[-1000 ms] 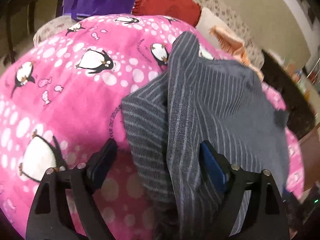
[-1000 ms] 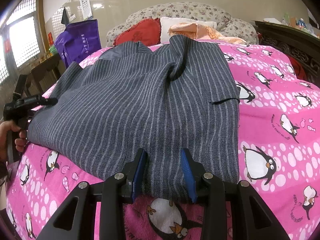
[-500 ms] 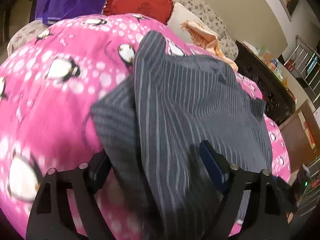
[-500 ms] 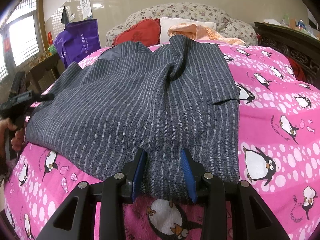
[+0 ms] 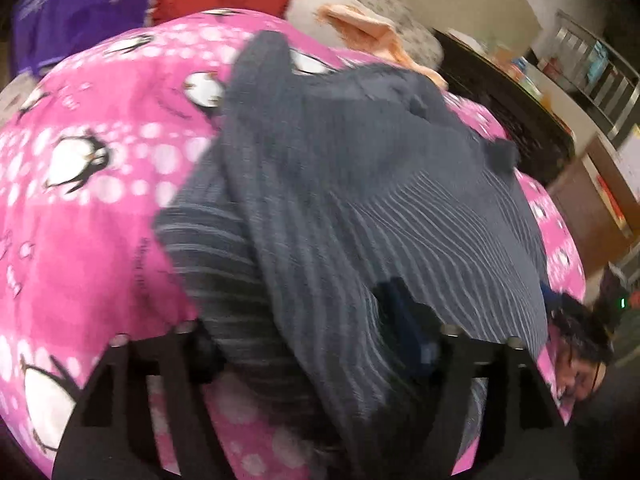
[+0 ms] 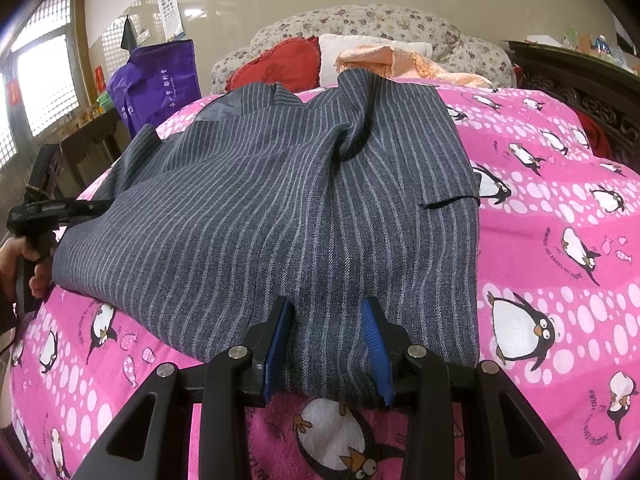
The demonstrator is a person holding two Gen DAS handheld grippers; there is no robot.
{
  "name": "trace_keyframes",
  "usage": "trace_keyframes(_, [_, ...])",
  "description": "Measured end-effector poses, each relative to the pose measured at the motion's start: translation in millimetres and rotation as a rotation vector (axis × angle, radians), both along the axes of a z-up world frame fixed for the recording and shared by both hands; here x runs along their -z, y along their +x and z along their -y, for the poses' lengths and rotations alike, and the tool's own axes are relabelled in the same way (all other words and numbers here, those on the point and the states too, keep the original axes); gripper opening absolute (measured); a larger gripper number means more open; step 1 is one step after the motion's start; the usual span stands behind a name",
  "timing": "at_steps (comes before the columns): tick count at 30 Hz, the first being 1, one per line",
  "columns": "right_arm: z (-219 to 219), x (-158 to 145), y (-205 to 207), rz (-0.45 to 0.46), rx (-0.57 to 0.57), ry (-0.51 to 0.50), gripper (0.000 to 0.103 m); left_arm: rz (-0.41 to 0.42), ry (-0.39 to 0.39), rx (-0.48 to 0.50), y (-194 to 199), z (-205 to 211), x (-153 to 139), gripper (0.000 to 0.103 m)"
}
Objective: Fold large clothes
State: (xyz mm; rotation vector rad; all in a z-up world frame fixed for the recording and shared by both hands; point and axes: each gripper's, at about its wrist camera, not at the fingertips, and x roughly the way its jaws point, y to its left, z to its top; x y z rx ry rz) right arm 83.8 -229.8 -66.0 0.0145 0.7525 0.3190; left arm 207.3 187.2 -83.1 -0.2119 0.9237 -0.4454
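Right wrist: right gripper (image 6: 326, 344) jaws clamp striped jacket (image 6: 280, 208) hem; left gripper (image 5: 316, 340) jaws unclear; eye chart (image 6: 170, 10) unreadable

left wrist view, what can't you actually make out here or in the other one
- Left wrist view: motion blur smears the striped jacket; cloth drapes over the left hand-held gripper, so its pads and grip are hidden.
- Right wrist view: the right hand-held gripper pinches the hem, but its inner pad faces are buried in fabric.
- Right wrist view: the frame's left edge crops the hand.
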Motion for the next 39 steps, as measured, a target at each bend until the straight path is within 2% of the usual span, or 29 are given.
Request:
trace_keyframes(1, [0,0,0,0.000,0.000,0.000,0.036,0.001,0.008,0.014,0,3,0,0.081])
trace_keyframes(4, [0,0,0,0.000,-0.001,0.001,0.036,0.016,0.017,0.009,4,7,-2,0.080])
trace_keyframes(5, [0,0,0,0.000,-0.001,0.000,0.036,0.027,0.008,-0.013,5,5,-3,0.073])
trace_keyframes(6, [0,0,0,0.000,-0.001,0.000,0.036,0.029,0.008,-0.030,7,4,-4,0.049])
trace_keyframes(7, [0,0,0,0.000,-0.001,0.001,0.036,0.026,0.009,-0.047,8,4,-6,0.035])
trace_keyframes(9, [0,0,0,0.000,-0.001,0.001,0.036,0.045,0.036,-0.065,8,5,-11,0.023])
trace_keyframes(13, [0,0,0,0.000,-0.001,0.000,0.036,0.076,0.181,-0.028,6,18,-18,0.023])
trace_keyframes(17, [0,0,0,0.000,-0.001,0.000,0.036,0.014,0.222,-0.013,14,22,-16,0.024])
trace_keyframes(18, [0,0,0,0.000,-0.001,0.000,0.036,-0.006,0.227,-0.019,16,23,-18,0.022])
trace_keyframes(19, [0,0,0,0.001,0.000,-0.001,0.036,-0.013,0.225,-0.020,17,26,-21,0.014])
trace_keyframes(23, [1,-9,-3,-0.012,0.007,-0.019,0.036,-0.048,0.114,-0.022,19,34,-43,0.011])
trace_keyframes(28, [22,-35,-33,0.111,0.153,-0.159,0.036,-0.042,-0.079,-0.022,21,55,-80,0.010])
trace_keyframes(31, [48,-35,-44,0.091,0.229,-0.166,0.036,-0.054,-0.152,0.015,25,94,-97,0.010])
trace_keyframes(35, [72,-30,-56,0.071,0.264,-0.136,0.036,-0.080,-0.300,0.042,33,145,-114,0.010])
trace_keyframes(38, [85,-29,-66,0.075,0.280,-0.127,0.036,-0.087,-0.337,0.051,45,189,-124,0.010])
trace_keyframes(39, [89,-29,-69,0.074,0.285,-0.124,0.036,-0.086,-0.338,0.057,50,204,-126,0.004])
